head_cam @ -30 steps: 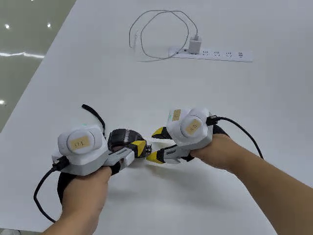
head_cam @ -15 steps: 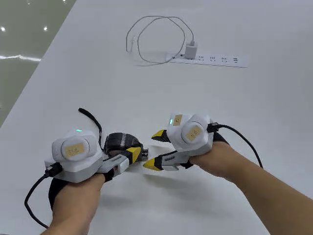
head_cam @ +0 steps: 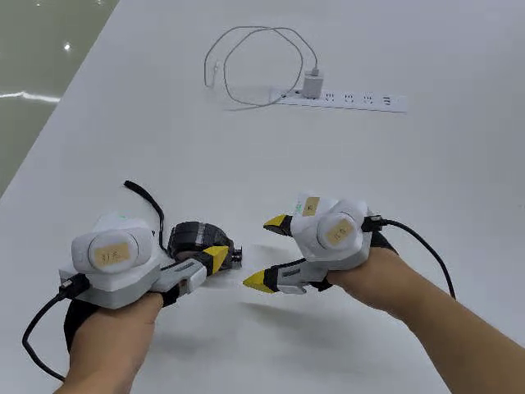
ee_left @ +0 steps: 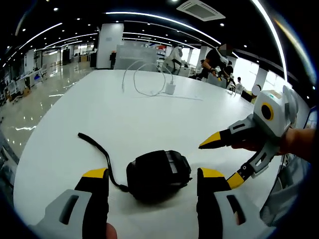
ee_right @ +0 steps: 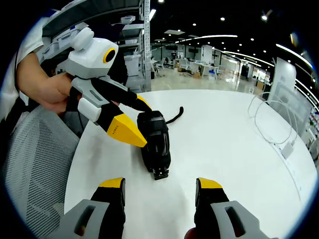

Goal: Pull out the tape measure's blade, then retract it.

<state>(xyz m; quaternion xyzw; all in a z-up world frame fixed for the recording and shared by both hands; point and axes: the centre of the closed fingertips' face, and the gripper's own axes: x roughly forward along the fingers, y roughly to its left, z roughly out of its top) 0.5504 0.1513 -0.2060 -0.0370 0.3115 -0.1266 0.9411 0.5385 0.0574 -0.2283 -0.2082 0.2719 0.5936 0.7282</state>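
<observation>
Hands cut off by the near edge hold both tools. The left hand [head_cam: 111, 336] hides the rear of the left gripper [ee_left: 154, 173], and the right hand [head_cam: 369, 275] covers the back of the right gripper [head_cam: 266, 251]. In the head view the left gripper's far jaw is hidden behind its white housing and the black, rounded tape measure [head_cam: 195, 238], while its near yellow-tipped jaw crosses in front of the case. The left gripper view makes it plainer: the jaws stand wide, one on each side of the tape measure, with a thin gap showing on either side. The case rests on the white tabletop [head_cam: 246, 164]. A small metal hook [ee_right: 160, 174] sits at the case's mouth, pointing right toward the right gripper; how much blade lies behind it is too small to tell. The right gripper's jaws are spread wide and hold nothing, just right of the tape measure and apart from it. A thin black wrist strap [head_cam: 146, 199] runs from the case toward the far left. Black cables [head_cam: 406, 231] lead from each gripper toward the near edge. Far across the table lie a long white power strip [head_cam: 361, 102], a white charger plug [head_cam: 312, 82] seated in its left end, and a looped white cable [head_cam: 246, 57]. Glossy grey floor [head_cam: 41, 49] lies beyond the left table edge.
</observation>
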